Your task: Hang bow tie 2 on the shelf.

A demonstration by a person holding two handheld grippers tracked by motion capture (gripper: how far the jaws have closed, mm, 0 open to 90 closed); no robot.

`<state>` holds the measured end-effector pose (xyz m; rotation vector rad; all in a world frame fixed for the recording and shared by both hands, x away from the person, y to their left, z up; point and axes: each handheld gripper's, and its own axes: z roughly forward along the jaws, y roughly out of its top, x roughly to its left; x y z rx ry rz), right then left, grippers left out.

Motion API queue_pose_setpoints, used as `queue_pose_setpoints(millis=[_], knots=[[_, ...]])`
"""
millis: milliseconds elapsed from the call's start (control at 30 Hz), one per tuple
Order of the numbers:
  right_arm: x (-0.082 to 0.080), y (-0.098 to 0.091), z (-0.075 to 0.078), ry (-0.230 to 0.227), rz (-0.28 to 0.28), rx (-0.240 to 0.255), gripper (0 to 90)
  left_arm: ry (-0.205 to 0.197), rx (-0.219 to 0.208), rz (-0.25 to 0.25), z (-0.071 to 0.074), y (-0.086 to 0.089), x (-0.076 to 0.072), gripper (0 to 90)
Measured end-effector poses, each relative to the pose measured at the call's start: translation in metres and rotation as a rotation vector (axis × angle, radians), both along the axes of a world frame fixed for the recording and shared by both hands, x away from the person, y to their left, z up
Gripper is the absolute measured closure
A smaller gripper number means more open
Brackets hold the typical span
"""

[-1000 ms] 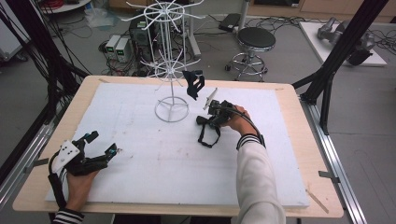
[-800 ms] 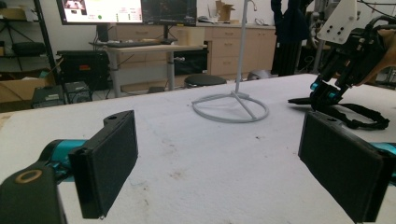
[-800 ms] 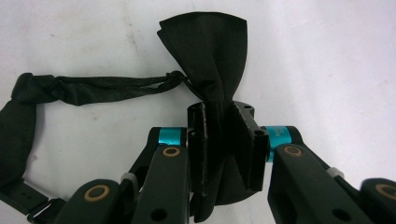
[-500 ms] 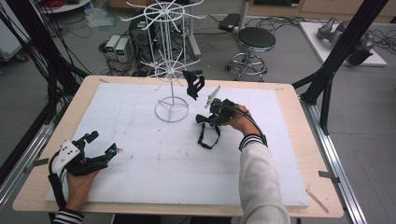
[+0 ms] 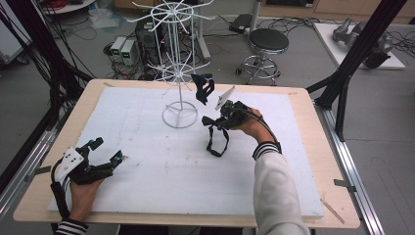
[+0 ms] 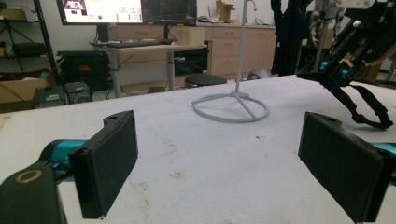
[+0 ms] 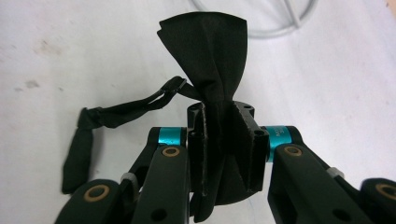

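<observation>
While the left tool (image 5: 105,164) rests wide open and empty on the white bench (image 5: 156,186), the right tool (image 7: 227,140) pinches a black fabric bow tie (image 7: 205,56) at its middle, its strap (image 5: 218,142) hanging beside a white wire stand (image 5: 178,115).

Wide bare table (image 5: 161,181) across centre and lower frame; wire stand (image 5: 179,68) blocking upper centre, a black bow tie (image 5: 202,88) hanging beside it.
</observation>
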<state>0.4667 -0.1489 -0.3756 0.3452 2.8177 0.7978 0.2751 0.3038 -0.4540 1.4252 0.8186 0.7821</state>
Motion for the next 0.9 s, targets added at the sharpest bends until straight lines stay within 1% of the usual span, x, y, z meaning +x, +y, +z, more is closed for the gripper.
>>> queue_pose_setpoints(millis=[233, 300, 467, 500, 633, 833, 900], knots=[[-0.005, -0.001, 0.009, -0.013, -0.001, 0.048, 76.7, 0.000, 0.000, 0.000, 0.000, 0.000, 0.000, 12.3], [-0.006, -0.002, 0.012, -0.017, -0.001, 0.070, 76.7, 0.000, 0.000, 0.000, 0.000, 0.000, 0.000, 12.3], [-0.011, -0.003, 0.020, -0.028, 0.005, 0.100, 76.7, -0.001, 0.000, 0.001, 0.000, 0.000, 0.000, 12.3], [-0.011, -0.003, 0.021, -0.025, 0.011, 0.110, 76.7, -0.001, 0.000, 0.001, 0.000, 0.000, 0.000, 12.3], [-0.016, -0.005, 0.029, -0.038, 0.013, 0.149, 76.7, 0.000, 0.000, 0.001, 0.000, 0.000, 0.000, 12.3], [-0.021, -0.007, 0.040, -0.057, 0.024, 0.225, 76.7, -0.002, 0.001, 0.002, 0.000, 0.000, 0.000, 12.3], [-0.023, -0.007, 0.043, -0.062, 0.027, 0.237, 76.7, -0.001, 0.000, 0.003, 0.000, 0.000, 0.000, 12.3]])
